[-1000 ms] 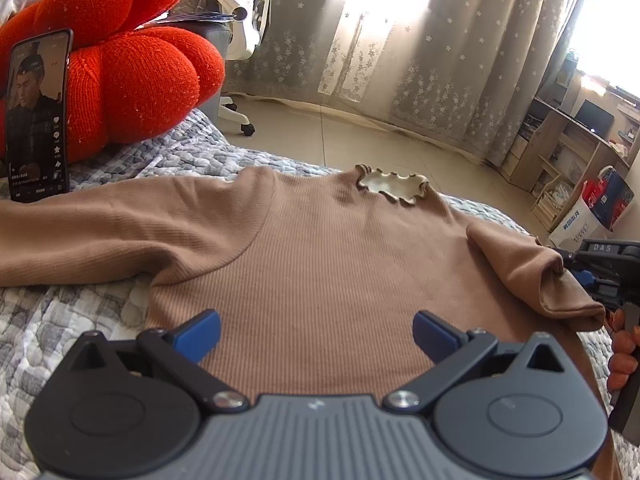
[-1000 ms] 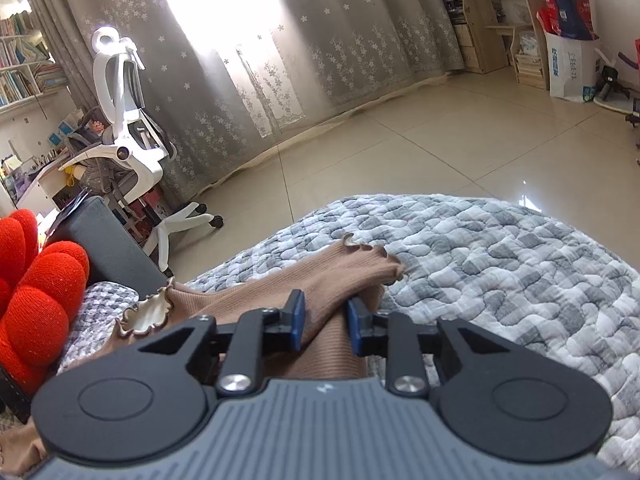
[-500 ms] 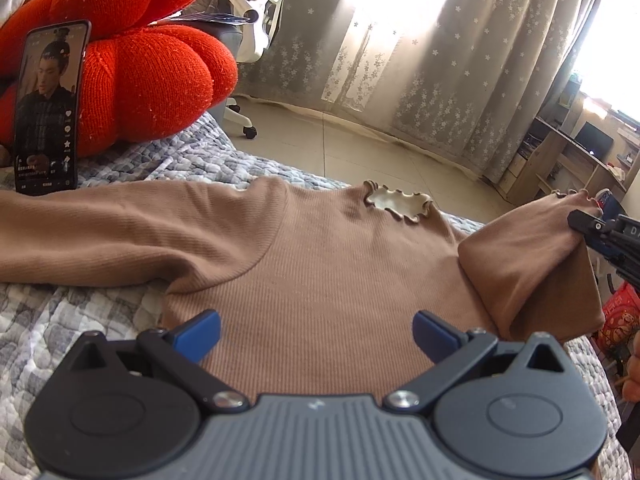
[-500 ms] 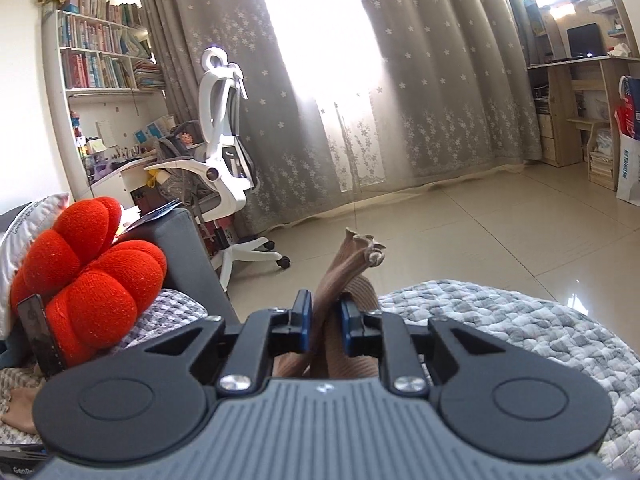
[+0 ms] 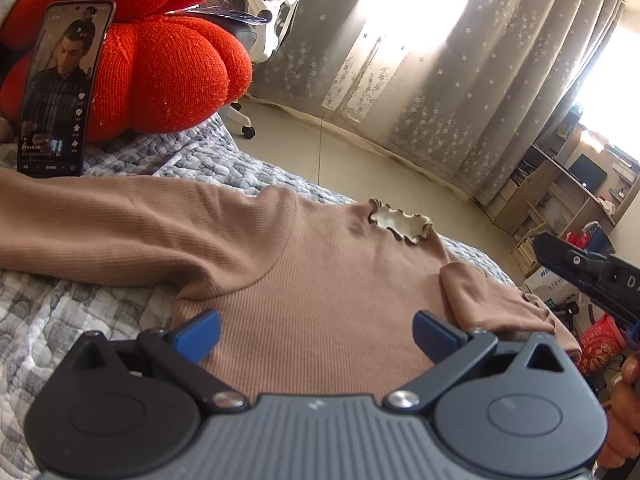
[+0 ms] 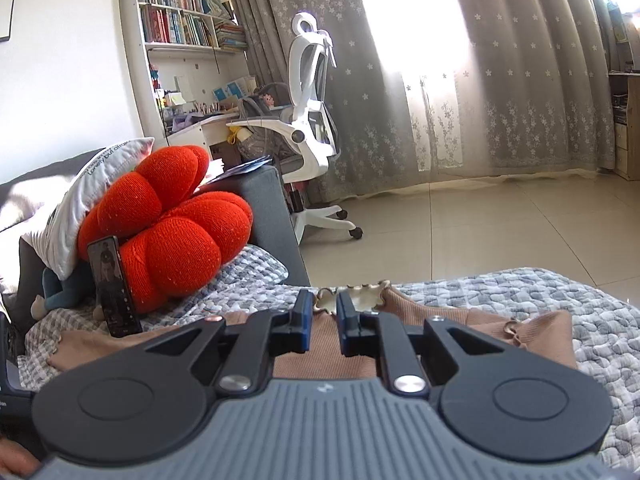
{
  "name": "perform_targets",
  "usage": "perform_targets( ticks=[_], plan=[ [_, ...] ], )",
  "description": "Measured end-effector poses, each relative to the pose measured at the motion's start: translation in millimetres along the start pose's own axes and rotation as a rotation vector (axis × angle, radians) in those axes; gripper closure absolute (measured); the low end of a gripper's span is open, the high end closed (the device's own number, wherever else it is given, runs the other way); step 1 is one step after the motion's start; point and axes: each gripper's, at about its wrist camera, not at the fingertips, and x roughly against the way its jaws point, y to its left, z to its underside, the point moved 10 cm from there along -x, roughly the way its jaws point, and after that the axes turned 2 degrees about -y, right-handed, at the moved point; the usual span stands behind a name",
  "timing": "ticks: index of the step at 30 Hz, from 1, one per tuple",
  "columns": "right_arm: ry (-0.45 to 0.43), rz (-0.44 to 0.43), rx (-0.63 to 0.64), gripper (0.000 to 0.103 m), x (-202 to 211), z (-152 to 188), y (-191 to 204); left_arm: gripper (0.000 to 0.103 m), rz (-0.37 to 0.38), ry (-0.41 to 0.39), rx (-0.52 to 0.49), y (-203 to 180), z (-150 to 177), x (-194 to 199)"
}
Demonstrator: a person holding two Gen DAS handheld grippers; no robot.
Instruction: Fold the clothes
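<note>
The sleeve, pinched and lifted a moment ago, has been laid folded across the sweater; the right claw has been drawn away empty, narrowly parted.

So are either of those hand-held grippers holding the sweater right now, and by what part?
Neither. The left hand-held gripper stands wide open over the brown sweater; the right hand-held gripper has nothing between its narrow jaws, and the folded sleeve lies free.

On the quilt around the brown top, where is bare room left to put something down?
Bare quilt lies beyond the top's collar and past its folded right sleeve; another patch sits under the outstretched left sleeve. Crowded by the phone and red cushion.
</note>
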Motion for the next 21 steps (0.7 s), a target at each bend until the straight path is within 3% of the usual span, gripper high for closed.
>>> perform_targets(
  ticks=[3, 4, 6, 16, 21],
  plan=[
    [0.036, 0.039, -0.067, 0.075, -4, 7, -16, 0.001, 0.000, 0.000, -0.006, 0, 0, 1],
    [0.040, 0.055, -0.105, 0.060, -4, 8, -24, 0.001, 0.001, 0.001, -0.007, 0, 1, 1],
    [0.033, 0.081, -0.168, 0.043, -3, 7, -38, 0.001, 0.000, 0.003, -0.010, 0, 1, 1],
    [0.087, 0.193, -0.371, 0.042, 5, 11, -84, 0.001, -0.002, 0.013, -0.024, -3, 3, -2],
    [0.129, 0.193, -0.444, 0.042, 14, 17, -87, 0.001, -0.002, 0.016, -0.027, -3, 4, -3]
  ],
)
